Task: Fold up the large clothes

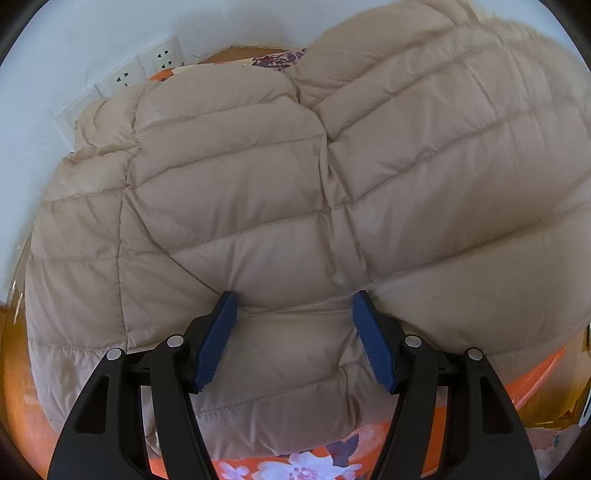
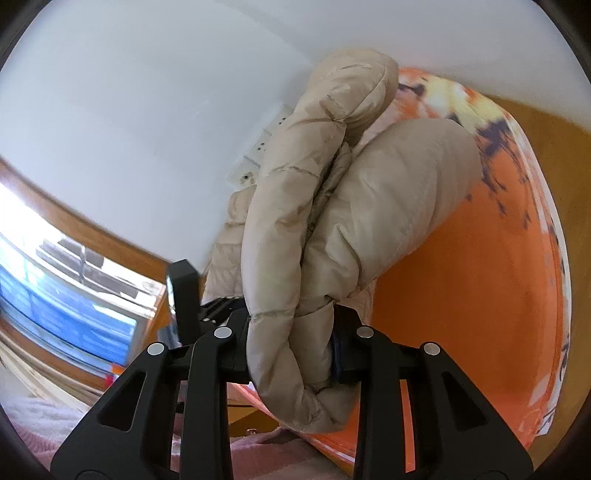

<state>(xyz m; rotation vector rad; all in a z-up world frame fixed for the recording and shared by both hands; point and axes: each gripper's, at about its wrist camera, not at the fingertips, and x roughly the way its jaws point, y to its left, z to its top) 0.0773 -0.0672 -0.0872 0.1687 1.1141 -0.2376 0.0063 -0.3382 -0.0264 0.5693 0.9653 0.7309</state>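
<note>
Covering most of the surface in the left wrist view, a beige quilted down jacket (image 1: 229,206) lies spread over an orange floral cloth (image 1: 303,467), white and purple blossoms showing at the near edge. The surface under that cloth looks like a table, though its top is hidden. Behind it rises a plain white wall (image 1: 110,33) carrying a row of white power sockets (image 1: 162,57); the jacket's far edge lies just below them.

The left gripper (image 1: 293,301) points steeply down at the jacket with its blue-padded fingers (image 1: 216,339) spread apart. Their tips touch the puffy fabric on either side of a bulge beside the front placket, but the pads do not pinch it.

In the right wrist view the right gripper (image 2: 291,332) is clamped on a thick bundled fold of the same jacket (image 2: 280,229), which stands up from between the black fingers; only a sliver of blue pad (image 2: 338,354) shows beside the fabric. The lifted part hangs in two plump lobes above the orange cloth (image 2: 461,295).

To the left in that view are a wood-framed window (image 2: 66,273), bright with daylight, and part of the left gripper's black body (image 2: 184,295). A pink fuzzy sleeve (image 2: 258,454) lies along the bottom edge.

No brand, label or legible writing can be made out.
</note>
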